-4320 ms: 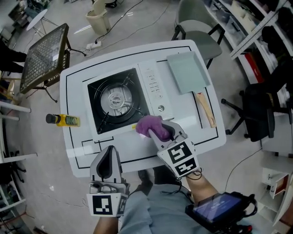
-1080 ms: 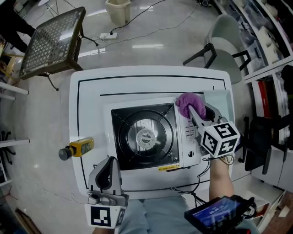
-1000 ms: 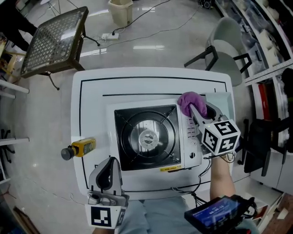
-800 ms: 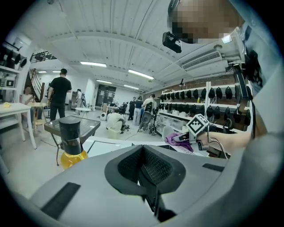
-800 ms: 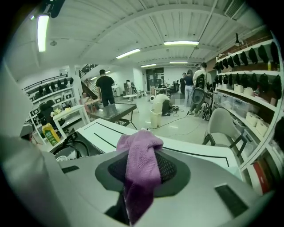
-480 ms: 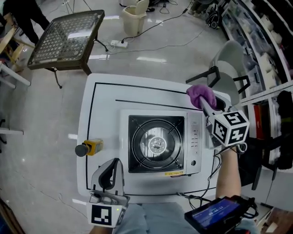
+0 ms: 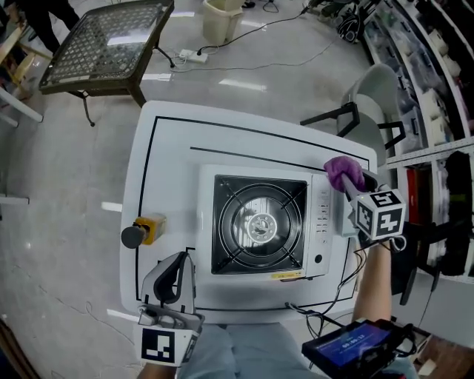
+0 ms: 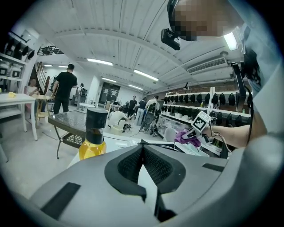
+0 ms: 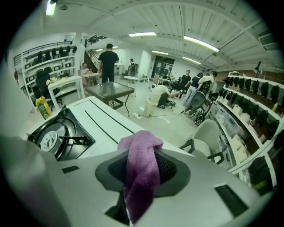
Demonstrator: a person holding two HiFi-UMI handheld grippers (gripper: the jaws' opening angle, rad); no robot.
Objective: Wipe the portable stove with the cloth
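Between the right gripper (image 7: 349, 185) jaws: purple cloth (image 9: 141, 166) — clamped, bunched over the tips and hanging out below the pads. That gripper is pitched down at the far right corner of the stove (image 7: 259, 224), just past the control panel (image 7: 324, 222). Can't tell whether the cloth touches the surface. Burner (image 9: 49, 138) sits left of this gripper, with black pan supports round it. Ahead of it is bare white table (image 7: 170, 148) with black lines, then floor and a grey chair (image 9: 207, 133).

Left gripper (image 7: 176, 263) — tips together, nothing between them. A sliver of white table shows through the gap lower down the pads. It sits low at the table's near edge, pointing roughly level across the top. Yellow bottle (image 8: 94, 133) with a black cap stands upright ahead-left of it, apart from the stove. The stove's near edge is ahead-right of it, clear of the jaws. In the left gripper view the right gripper and cloth show far ahead-right, with the person's forearm behind them.

Well beyond both grippers: mesh-top table (image 7: 111, 37), bin (image 7: 222, 18), cables on the floor, people standing in the background. Tablet (image 7: 355, 346) sits behind the right gripper, by the person's right arm.
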